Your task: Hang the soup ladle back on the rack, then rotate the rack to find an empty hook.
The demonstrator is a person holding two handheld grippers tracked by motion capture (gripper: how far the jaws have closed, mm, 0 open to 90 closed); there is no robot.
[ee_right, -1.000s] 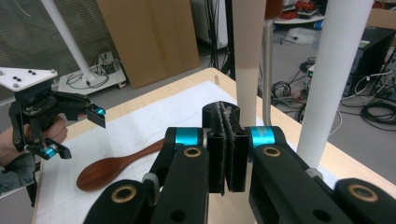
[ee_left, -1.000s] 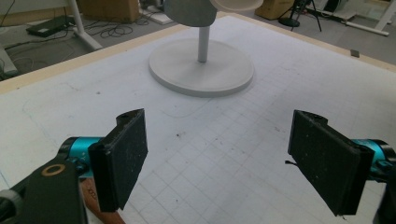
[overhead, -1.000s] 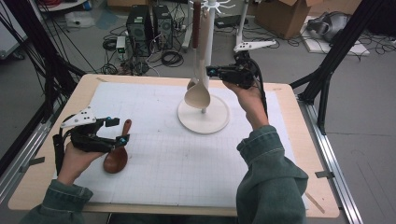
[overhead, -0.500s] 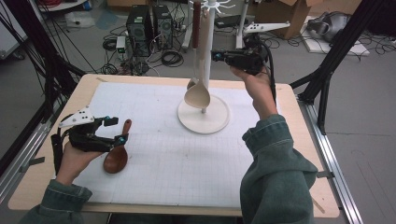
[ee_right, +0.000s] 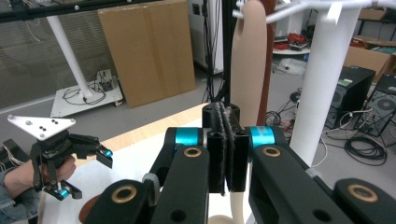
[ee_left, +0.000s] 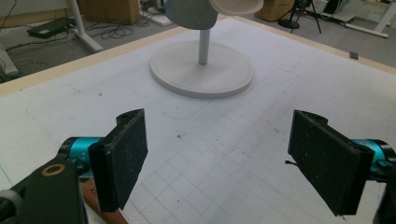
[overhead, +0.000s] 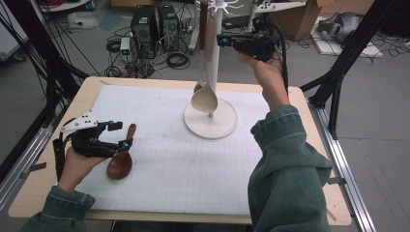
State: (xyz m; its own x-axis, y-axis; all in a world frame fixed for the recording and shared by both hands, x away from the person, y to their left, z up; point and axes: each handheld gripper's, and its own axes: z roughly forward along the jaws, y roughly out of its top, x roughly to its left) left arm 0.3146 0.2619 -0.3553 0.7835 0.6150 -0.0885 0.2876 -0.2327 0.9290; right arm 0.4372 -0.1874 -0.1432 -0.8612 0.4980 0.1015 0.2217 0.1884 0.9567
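A white hook stand rises from the middle of the gridded mat. From it hangs a pale wooden spoon, with a dark utensil handle beside it. My right gripper is raised near the top of the post, shut, with nothing visible between its pads. The pale spoon handle hangs just beyond them. My left gripper rests low at the mat's left, open, over a dark brown spoon lying flat. In the left gripper view its jaws stand wide apart, with the brown spoon under the left one.
The white gridded mat covers most of the wooden table. Computer towers, cables and cardboard boxes stand on the floor beyond the far edge. Black frame legs flank the table.
The right gripper has risen along the stand's post from spoon-handle height to near the hooks, staying shut. The left gripper and the brown spoon have not moved.
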